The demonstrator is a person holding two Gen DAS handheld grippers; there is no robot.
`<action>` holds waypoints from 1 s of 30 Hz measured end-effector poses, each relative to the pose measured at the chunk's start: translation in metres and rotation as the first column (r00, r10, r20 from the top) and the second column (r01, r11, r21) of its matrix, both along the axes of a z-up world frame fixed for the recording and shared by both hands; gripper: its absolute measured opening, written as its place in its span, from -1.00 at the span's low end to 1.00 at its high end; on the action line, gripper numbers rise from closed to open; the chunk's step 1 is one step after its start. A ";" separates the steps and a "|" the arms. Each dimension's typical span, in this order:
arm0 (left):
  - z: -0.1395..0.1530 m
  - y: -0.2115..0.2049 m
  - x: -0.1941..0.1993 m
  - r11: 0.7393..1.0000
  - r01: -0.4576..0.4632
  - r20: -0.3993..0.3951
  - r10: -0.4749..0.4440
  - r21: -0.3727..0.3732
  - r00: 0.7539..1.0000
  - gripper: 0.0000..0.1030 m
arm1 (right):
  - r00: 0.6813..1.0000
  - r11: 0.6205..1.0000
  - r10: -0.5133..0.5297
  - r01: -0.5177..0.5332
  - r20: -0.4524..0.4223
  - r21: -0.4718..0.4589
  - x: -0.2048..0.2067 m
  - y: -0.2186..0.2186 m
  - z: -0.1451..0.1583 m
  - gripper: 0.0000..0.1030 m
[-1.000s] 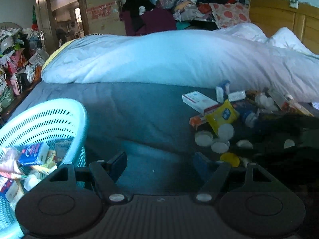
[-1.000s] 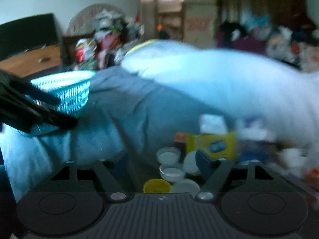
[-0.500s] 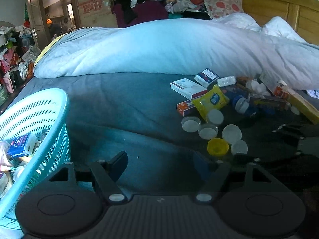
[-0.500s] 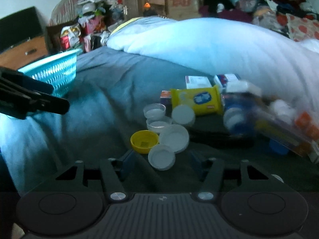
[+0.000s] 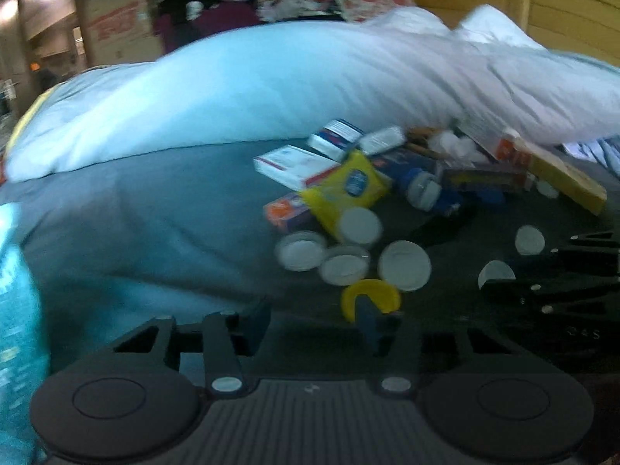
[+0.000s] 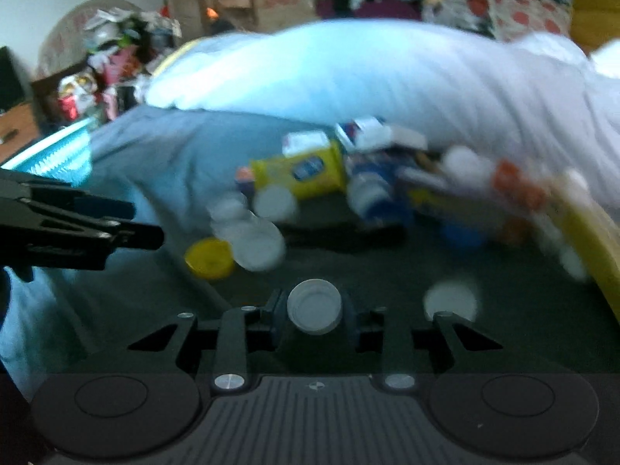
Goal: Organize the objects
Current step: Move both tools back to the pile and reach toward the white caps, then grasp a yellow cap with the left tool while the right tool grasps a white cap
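Observation:
Loose jar caps lie on the dark bedsheet in front of a pile of medicine boxes. In the right wrist view, a white cap (image 6: 314,306) sits between the fingers of my right gripper (image 6: 314,319); the jaws are closing and both pads touch its rim. My left gripper (image 5: 312,323) is closing too, with only sheet between its fingers. A yellow cap (image 5: 371,295) lies just ahead of its right fingertip (image 5: 368,321) and is also seen as the yellow cap (image 6: 210,257) in the right view. The left gripper (image 6: 147,234) reaches in from the left there.
Several white caps (image 5: 404,265) cluster beyond the yellow one, with a yellow packet (image 5: 345,190), small boxes (image 5: 288,164) and a blue bottle (image 5: 424,193) behind. A teal basket (image 5: 15,310) stands at the left edge. A white duvet (image 5: 271,89) bounds the far side.
Both grippers moved forward and down toward the caps. The right jaws narrowed around a white cap; the left jaws narrowed near the yellow cap. The basket slid to the left edge.

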State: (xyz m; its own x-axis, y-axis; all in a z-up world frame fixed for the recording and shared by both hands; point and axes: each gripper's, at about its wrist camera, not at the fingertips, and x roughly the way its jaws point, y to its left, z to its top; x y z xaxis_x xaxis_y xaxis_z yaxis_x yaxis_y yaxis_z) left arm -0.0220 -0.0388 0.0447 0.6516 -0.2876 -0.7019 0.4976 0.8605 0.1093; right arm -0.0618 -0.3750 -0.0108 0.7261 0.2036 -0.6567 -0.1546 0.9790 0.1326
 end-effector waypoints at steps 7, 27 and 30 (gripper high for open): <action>-0.028 -0.019 0.005 0.999 0.053 0.008 -0.053 0.010 0.999 -0.10 | 1.000 1.000 0.007 -0.007 -0.002 -0.011 0.002 0.001 -0.011 -0.32; -0.009 -0.015 -0.007 0.999 -0.014 0.031 0.016 -0.049 0.999 -0.90 | 0.997 0.998 -0.044 0.042 0.061 0.043 -0.003 -0.008 0.003 -0.37; 0.024 0.000 -0.014 0.995 -0.047 0.096 0.056 -0.092 0.994 -0.90 | 0.995 0.998 -0.046 0.041 0.086 0.051 -0.003 -0.007 0.012 -0.37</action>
